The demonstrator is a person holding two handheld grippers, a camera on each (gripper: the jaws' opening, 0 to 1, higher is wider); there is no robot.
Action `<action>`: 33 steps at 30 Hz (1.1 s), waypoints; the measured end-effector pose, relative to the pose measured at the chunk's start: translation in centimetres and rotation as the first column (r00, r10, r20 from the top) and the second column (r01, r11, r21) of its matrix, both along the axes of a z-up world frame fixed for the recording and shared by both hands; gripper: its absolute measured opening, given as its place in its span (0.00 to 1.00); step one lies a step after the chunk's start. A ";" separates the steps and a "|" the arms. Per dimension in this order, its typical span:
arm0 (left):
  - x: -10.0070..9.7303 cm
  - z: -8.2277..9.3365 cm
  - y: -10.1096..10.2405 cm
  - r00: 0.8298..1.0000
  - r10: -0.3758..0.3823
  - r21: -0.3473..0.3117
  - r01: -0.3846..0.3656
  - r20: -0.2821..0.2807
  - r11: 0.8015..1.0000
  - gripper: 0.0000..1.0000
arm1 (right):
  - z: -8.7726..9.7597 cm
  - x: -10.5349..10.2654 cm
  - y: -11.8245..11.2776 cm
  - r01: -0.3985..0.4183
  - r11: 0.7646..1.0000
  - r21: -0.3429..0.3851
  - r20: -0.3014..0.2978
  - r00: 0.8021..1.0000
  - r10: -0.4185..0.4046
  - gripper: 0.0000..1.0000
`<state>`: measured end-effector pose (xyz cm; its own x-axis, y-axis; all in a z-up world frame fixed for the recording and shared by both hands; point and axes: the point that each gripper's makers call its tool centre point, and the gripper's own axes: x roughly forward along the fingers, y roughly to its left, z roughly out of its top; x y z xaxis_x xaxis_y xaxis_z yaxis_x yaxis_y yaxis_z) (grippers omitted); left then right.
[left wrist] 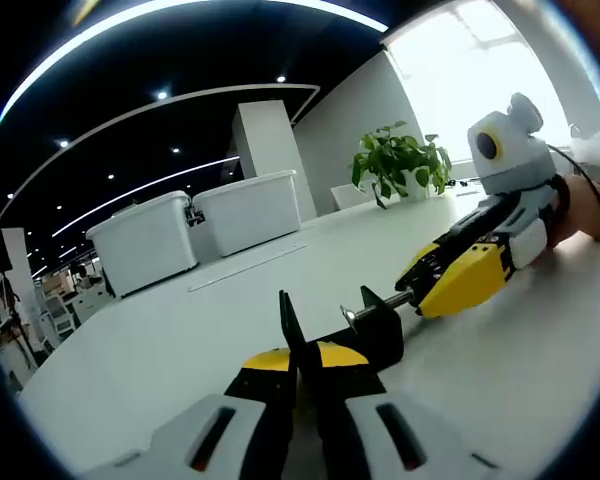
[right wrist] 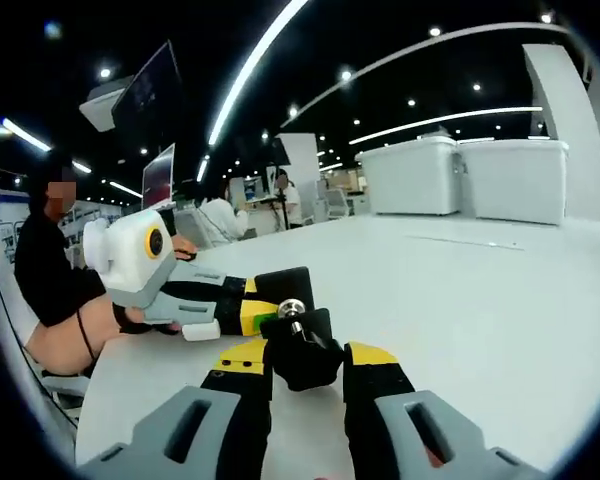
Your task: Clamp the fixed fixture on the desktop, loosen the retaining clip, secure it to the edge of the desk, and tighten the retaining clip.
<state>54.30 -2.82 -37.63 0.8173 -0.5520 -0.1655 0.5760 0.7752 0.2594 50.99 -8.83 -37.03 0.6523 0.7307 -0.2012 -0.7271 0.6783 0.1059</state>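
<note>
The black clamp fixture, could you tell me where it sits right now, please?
The black clamp fixture lies on the white desk, held between both grippers: the left gripper grips its body, the right gripper its screw end.

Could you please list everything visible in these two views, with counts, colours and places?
clamp fixture: one, black with a metal screw, on the white desk, between both grippers.
storage bins: two, white, lidded, at the desk's far side.
potted plant: one, green, near the window.
monitors: at least two, dark, beyond the desk's edge in the right gripper view.
people: several, in the background of the right gripper view.
left gripper: black and yellow, shut on the clamp fixture's body.
right gripper: black and yellow, at the screw end.
</note>
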 end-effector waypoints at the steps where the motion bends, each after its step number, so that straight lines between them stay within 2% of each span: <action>1: 0.0 0.0 0.0 1.000 -0.001 0.000 0.001 0.000 1.000 0.07 | 0.0 0.0 0.0 0.002 1.000 0.000 0.000 1.000 -0.002 0.27; 3: 0.0 0.0 0.0 1.000 -0.001 0.001 0.001 0.002 1.000 0.07 | 0.0 0.0 0.0 0.005 1.000 -0.012 0.022 1.000 -0.004 0.27; 5: 0.0 0.0 0.0 1.000 -0.001 0.003 0.001 0.003 1.000 0.07 | 0.3 0.0 0.0 0.004 0.996 -0.087 0.128 0.992 0.007 0.26; 7: 0.0 0.0 -0.1 1.000 0.000 0.003 0.000 0.004 1.000 0.07 | 0.4 -0.1 0.1 0.013 0.985 -0.173 0.245 0.969 0.031 0.26; 8: 0.0 0.0 -0.1 1.000 0.000 0.003 0.000 0.004 1.000 0.07 | 0.5 -0.1 0.2 0.025 0.974 -0.224 0.304 0.952 0.046 0.26; 10: 0.0 0.0 -0.1 1.000 0.000 0.004 0.000 0.004 1.000 0.07 | 0.5 -0.1 0.3 0.036 0.965 -0.259 0.338 0.940 0.056 0.26; 12: -0.1 0.0 -0.1 1.000 0.001 0.005 -0.001 0.005 1.000 0.07 | 0.4 -0.1 0.4 0.038 0.962 -0.269 0.346 0.936 0.060 0.26; 17: -0.1 0.0 -0.1 1.000 0.001 0.006 -0.001 0.005 1.000 0.07 | 0.5 0.0 0.5 0.073 0.929 -0.364 0.436 0.894 0.101 0.27; 19: -0.1 0.0 -0.1 1.000 0.002 0.006 -0.002 0.005 1.000 0.07 | 0.4 -0.1 0.6 0.082 0.925 -0.371 0.443 0.891 0.099 0.27; 20: -0.1 0.0 0.0 1.000 0.002 0.006 -0.002 0.005 1.000 0.07 | 0.5 0.0 0.6 0.082 0.927 -0.367 0.440 0.893 0.095 0.27; 21: -0.1 0.0 0.0 1.000 0.002 0.006 -0.002 0.005 1.000 0.07 | 0.4 -0.1 0.5 0.074 0.939 -0.336 0.410 0.909 0.076 0.27; 24: -0.1 0.0 0.0 1.000 0.001 0.005 -0.001 0.005 1.000 0.07 | 1.0 -0.1 0.5 0.043 0.980 -0.193 0.297 0.955 0.016 0.28; 26: -0.1 0.0 0.0 1.000 0.001 0.006 -0.001 0.005 1.000 0.07 | 1.9 0.3 0.0 0.045 0.996 -0.074 0.227 0.973 -0.027 0.32; 27: -0.1 0.0 0.0 1.000 0.001 0.005 -0.001 0.005 1.000 0.07 | 1.9 0.6 -0.7 0.070 0.997 -0.026 0.167 0.984 -0.065 0.33; 28: -0.1 0.0 0.0 1.000 0.001 0.005 -0.001 0.005 1.000 0.07 | 1.9 0.9 -1.2 0.077 0.997 0.015 0.113 0.990 -0.079 0.33; 29: -0.1 0.0 0.0 1.000 0.001 0.005 -0.002 0.005 1.000 0.07 | 1.5 1.2 -1.6 0.080 0.995 0.052 0.030 0.996 -0.082 0.33; 31: -0.1 0.0 0.0 1.000 0.002 0.005 -0.002 0.004 1.000 0.07 | 1.0 1.0 -1.4 0.037 0.996 0.087 -0.046 0.998 -0.033 0.34; 33: -0.1 0.0 0.0 1.000 0.002 0.005 -0.002 0.004 1.000 0.07 | 0.8 0.5 -0.8 0.011 0.997 0.079 -0.058 0.998 -0.007 0.33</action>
